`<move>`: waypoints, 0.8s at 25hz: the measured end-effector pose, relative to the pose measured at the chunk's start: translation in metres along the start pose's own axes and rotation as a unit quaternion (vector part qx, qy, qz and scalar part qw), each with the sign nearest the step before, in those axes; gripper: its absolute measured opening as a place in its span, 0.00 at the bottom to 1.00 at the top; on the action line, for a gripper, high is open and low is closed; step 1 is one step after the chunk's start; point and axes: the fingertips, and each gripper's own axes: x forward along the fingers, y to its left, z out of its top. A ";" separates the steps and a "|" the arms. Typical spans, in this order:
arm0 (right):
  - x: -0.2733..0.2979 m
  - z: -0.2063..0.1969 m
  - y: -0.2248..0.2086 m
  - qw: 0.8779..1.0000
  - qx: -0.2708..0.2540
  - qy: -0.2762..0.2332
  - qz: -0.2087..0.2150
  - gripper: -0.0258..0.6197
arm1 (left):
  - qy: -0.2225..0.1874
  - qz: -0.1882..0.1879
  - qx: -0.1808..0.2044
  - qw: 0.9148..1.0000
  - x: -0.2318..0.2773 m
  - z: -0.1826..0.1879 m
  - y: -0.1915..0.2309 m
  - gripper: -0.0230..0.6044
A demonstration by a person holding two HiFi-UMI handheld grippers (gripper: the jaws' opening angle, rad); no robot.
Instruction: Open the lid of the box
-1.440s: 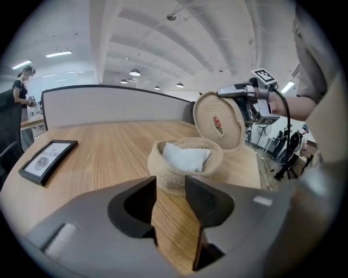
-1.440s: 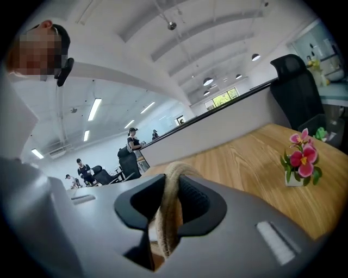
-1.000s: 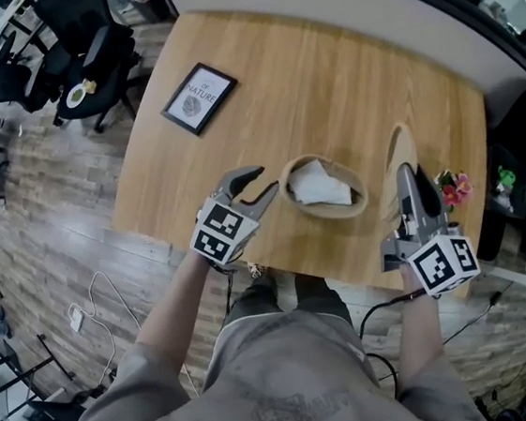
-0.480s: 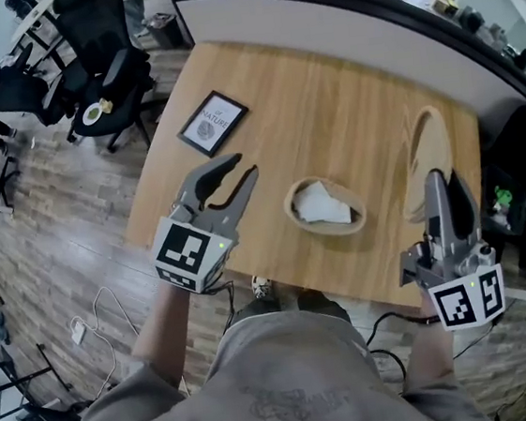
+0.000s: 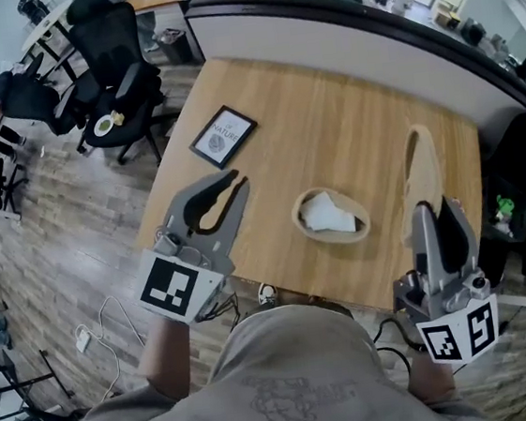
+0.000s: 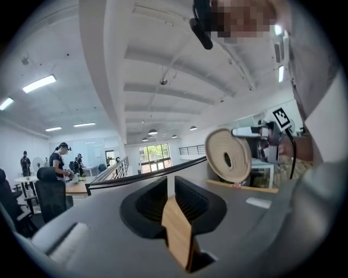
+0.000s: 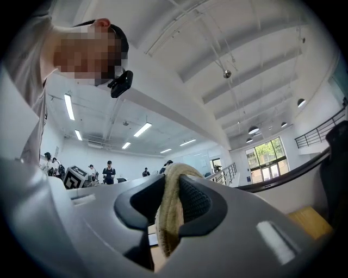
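The box [image 5: 354, 233] is an oval woven basket on the wooden table [image 5: 327, 112], uncovered, with white paper [image 5: 326, 214] inside. Its oval woven lid [image 5: 417, 166] stands on edge to the right of the box, and my right gripper [image 5: 432, 210] is shut on its near rim. In the right gripper view the lid's edge [image 7: 169, 217] is pinched between the pads. My left gripper [image 5: 232, 180] hovers left of the box, apart from it. Its jaws are closing to a narrow gap with nothing between them. The left gripper view shows the lid [image 6: 228, 156] off to the right.
A black-framed picture [image 5: 223, 135] lies on the table's far left part. Black office chairs [image 5: 120, 75] stand on the plank floor at the left. A dark curved partition [image 5: 364, 19] runs behind the table. A white cable [image 5: 95, 313] lies on the floor.
My left gripper has drawn back left from the box and its jaws have narrowed. My right gripper has pulled back toward me with the lid still gripped.
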 end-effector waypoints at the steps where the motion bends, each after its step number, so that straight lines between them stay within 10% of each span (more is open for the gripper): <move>1: -0.002 -0.002 0.001 1.000 0.002 0.004 0.000 0.18 | -0.003 0.000 -0.005 1.000 -0.004 0.001 -0.001 0.09; 20: -0.003 -0.005 0.000 0.999 -0.029 0.032 -0.012 0.18 | 0.005 0.007 0.013 1.000 -0.013 0.004 -0.003 0.04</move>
